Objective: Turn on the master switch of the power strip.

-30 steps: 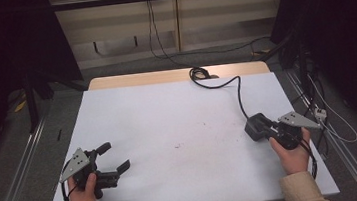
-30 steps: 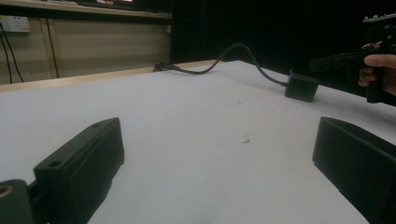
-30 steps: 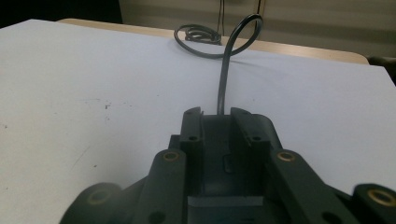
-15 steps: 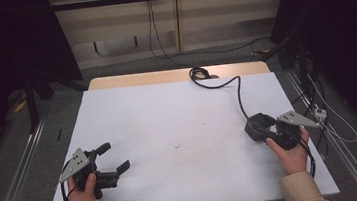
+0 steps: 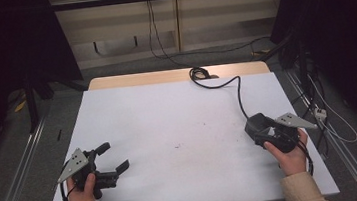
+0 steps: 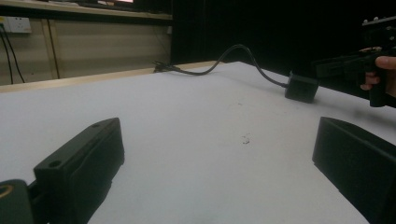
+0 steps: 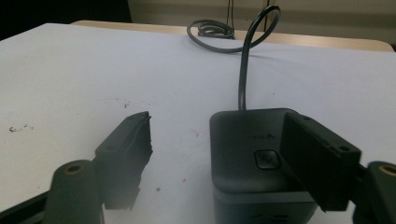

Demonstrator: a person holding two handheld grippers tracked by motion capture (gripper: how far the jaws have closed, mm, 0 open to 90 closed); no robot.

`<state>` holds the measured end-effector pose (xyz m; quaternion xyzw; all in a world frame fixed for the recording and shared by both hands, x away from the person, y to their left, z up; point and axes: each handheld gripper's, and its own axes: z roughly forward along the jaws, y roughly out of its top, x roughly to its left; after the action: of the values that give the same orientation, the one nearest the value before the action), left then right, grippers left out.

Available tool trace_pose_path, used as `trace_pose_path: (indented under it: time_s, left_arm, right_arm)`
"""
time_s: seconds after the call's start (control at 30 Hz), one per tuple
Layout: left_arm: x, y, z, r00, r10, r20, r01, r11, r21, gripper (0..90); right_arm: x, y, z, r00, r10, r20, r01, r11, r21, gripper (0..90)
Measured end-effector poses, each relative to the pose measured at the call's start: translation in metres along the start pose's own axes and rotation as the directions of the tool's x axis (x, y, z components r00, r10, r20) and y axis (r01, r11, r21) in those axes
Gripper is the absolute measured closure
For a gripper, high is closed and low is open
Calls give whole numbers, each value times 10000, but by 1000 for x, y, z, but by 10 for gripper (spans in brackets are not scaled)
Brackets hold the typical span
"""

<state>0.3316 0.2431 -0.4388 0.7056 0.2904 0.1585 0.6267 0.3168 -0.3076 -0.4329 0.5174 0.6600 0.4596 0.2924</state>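
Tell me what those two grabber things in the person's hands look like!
Both are black. The left gripper and right gripper each have two chunky flat jaws, a grey three-cornered plate on top and a thin black cable trailing off. The person wears beige sleeves.

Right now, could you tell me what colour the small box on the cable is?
The box is dark grey, best seen in the right gripper view.
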Motion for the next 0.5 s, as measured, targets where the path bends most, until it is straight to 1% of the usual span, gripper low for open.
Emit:
trace_pose_path:
  time_s: [0.2, 0.5]
  left_arm:
    - [0, 0, 0, 10000, -15, 24, 15, 10000, 0, 19]
    - [0, 0, 0, 10000, -58, 34, 58, 10000, 28, 18]
  right_arm:
    - [5, -1, -2, 9997, -90, -243, 90, 10000, -14, 188]
    - [10, -3, -6, 9975, -142, -695, 145, 9999, 44, 168]
